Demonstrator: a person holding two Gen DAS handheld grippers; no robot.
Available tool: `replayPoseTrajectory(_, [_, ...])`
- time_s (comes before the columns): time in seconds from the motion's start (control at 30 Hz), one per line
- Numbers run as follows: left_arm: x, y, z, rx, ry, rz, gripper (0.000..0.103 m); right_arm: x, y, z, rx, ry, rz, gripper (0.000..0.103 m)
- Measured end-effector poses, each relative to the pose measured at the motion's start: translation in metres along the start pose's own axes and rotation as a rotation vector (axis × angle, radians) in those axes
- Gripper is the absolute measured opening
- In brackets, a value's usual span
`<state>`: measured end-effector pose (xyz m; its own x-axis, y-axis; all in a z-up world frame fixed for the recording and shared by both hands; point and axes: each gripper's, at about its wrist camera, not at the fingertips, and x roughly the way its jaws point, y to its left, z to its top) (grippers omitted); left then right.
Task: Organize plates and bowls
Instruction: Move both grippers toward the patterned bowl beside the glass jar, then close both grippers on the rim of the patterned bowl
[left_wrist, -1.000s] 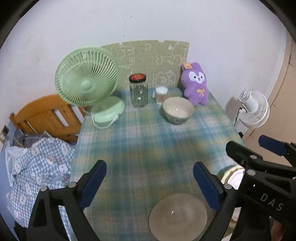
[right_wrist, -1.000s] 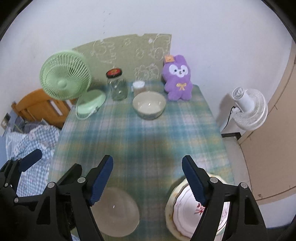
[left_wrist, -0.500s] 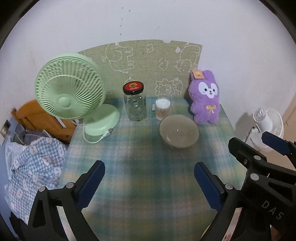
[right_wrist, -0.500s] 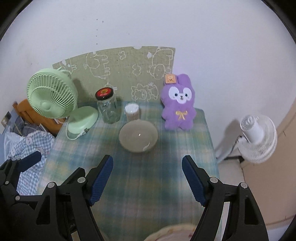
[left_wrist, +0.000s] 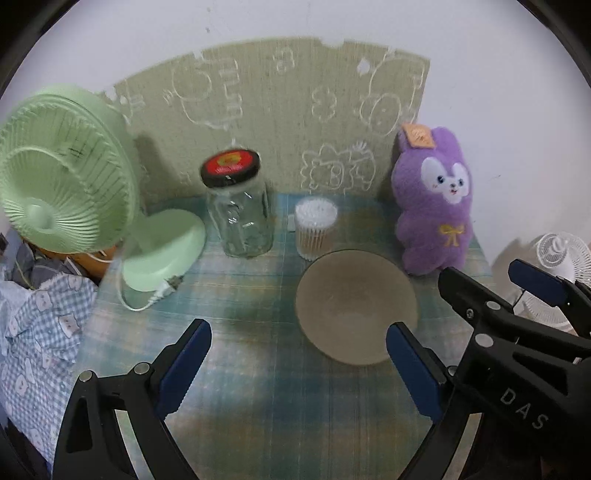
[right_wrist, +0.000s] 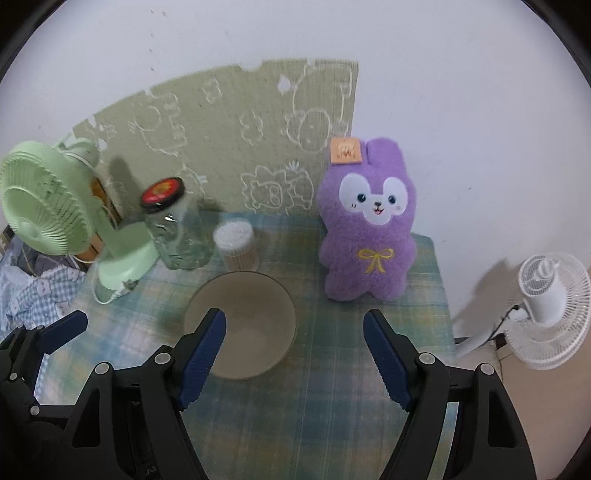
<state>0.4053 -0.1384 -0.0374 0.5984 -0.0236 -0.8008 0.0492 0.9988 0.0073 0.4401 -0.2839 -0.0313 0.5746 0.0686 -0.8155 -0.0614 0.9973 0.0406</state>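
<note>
A: Both have advanced; the bowl (left_wrist: 356, 306) at the counter's (left_wrist: 258, 398) back now sits nearer.
B: Left hand-held gripper (left_wrist: 299, 363) and right hand-held gripper (right_wrist: 295, 356) remain spread, empty; grasping probably comes next.

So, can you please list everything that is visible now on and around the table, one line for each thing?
beige round ceramic bowl: one, beige, middle of the table, in front of the claws
clear glass jar with red and black lid: one, clear, back of the table
plastic tub of cotton swabs: one, white tops, between jar and toy
purple plush rabbit toy: one, purple, back right, upright
light green desk fan: one, green, back left corner
white standing fan: one, white, on the floor to the right
green plaid tablecloth: one, green-blue, covers the table
green cartoon wall mat: one, olive, against the wall
left claw: one, black with blue pads, open
right claw: one, same colours, open
</note>
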Motion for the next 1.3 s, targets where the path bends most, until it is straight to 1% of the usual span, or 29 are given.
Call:
replayPoseTrajectory(0.1, [0.024,-0.003,0.002,0.0,0.025,0.002,0.091,0.026,-0.004,-0.001,0.008,0.016,0.011,0.079])
replayPoseTrajectory(0.17, [0.04,-0.003,0.003,-0.006,0.039,0.028,0.088,0.041,-0.006,-0.002,0.019,0.024,0.016,0.079])
replayPoseTrajectory(0.2, [0.048,-0.003,0.003,-0.009,0.049,0.04,0.084,0.049,-0.006,-0.002,0.02,0.026,0.017,0.079])
replayPoseTrajectory(0.23, [0.056,-0.002,0.003,-0.014,0.058,0.051,0.079,0.056,-0.005,-0.003,0.019,0.028,0.013,0.075])
replayPoseTrajectory(0.27, [0.062,-0.001,0.002,-0.019,0.065,0.052,0.077,0.062,-0.005,-0.004,0.015,0.03,0.011,0.07])
replayPoseTrajectory(0.33, [0.072,0.0,0.0,-0.033,0.074,0.037,0.069,0.077,-0.004,-0.005,0.014,0.046,0.012,0.067])
replayPoseTrajectory(0.4, [0.079,0.0,-0.003,-0.03,0.072,0.047,0.066,0.089,-0.006,-0.008,0.032,0.072,0.017,0.065])
replayPoseTrajectory(0.47, [0.085,-0.002,-0.004,-0.013,0.079,0.059,0.06,0.098,-0.006,-0.01,0.036,0.084,0.015,0.053])
replayPoseTrajectory(0.53, [0.093,-0.002,-0.005,-0.018,0.097,0.054,0.051,0.107,-0.007,-0.013,0.039,0.102,0.015,0.049])
replayPoseTrajectory(0.57, [0.095,-0.001,-0.005,-0.027,0.104,0.05,0.049,0.111,-0.007,-0.015,0.043,0.11,0.016,0.046])
replayPoseTrajectory(0.6, [0.098,-0.001,-0.005,-0.032,0.108,0.049,0.045,0.115,-0.008,-0.016,0.047,0.117,0.017,0.044])
replayPoseTrajectory(0.67, [0.102,-0.001,-0.005,-0.037,0.112,0.05,0.042,0.119,-0.008,-0.019,0.049,0.126,0.019,0.036])
replayPoseTrajectory(0.7, [0.103,-0.002,-0.005,-0.035,0.109,0.05,0.04,0.121,-0.008,-0.02,0.053,0.131,0.021,0.035])
replayPoseTrajectory(0.73, [0.103,-0.003,-0.006,-0.029,0.104,0.049,0.034,0.122,-0.008,-0.021,0.055,0.134,0.024,0.032])
replayPoseTrajectory(0.8, [0.103,-0.005,-0.007,-0.016,0.085,0.062,0.032,0.124,-0.009,-0.023,0.063,0.131,0.032,0.03])
replayPoseTrajectory(0.83, [0.103,-0.006,-0.007,-0.015,0.079,0.067,0.027,0.124,-0.009,-0.023,0.067,0.129,0.035,0.03])
replayPoseTrajectory(0.9, [0.103,-0.005,-0.007,-0.013,0.078,0.071,0.023,0.123,-0.009,-0.023,0.07,0.126,0.037,0.029])
replayPoseTrajectory(0.97, [0.104,-0.004,-0.006,-0.02,0.084,0.06,0.021,0.123,-0.008,-0.022,0.072,0.125,0.04,0.026])
replayPoseTrajectory(1.13, [0.103,-0.004,-0.004,-0.019,0.086,0.056,0.016,0.121,-0.008,-0.022,0.068,0.125,0.042,0.025])
replayPoseTrajectory(1.2, [0.103,-0.003,-0.004,-0.021,0.093,0.041,0.014,0.12,-0.008,-0.021,0.062,0.13,0.053,0.018])
replayPoseTrajectory(1.23, [0.102,-0.003,-0.003,-0.012,0.097,0.033,0.011,0.12,-0.008,-0.021,0.059,0.136,0.065,0.013])
replayPoseTrajectory(1.3, [0.101,-0.004,-0.003,-0.004,0.09,0.029,0.011,0.119,-0.006,-0.02,0.051,0.143,0.067,0.013])
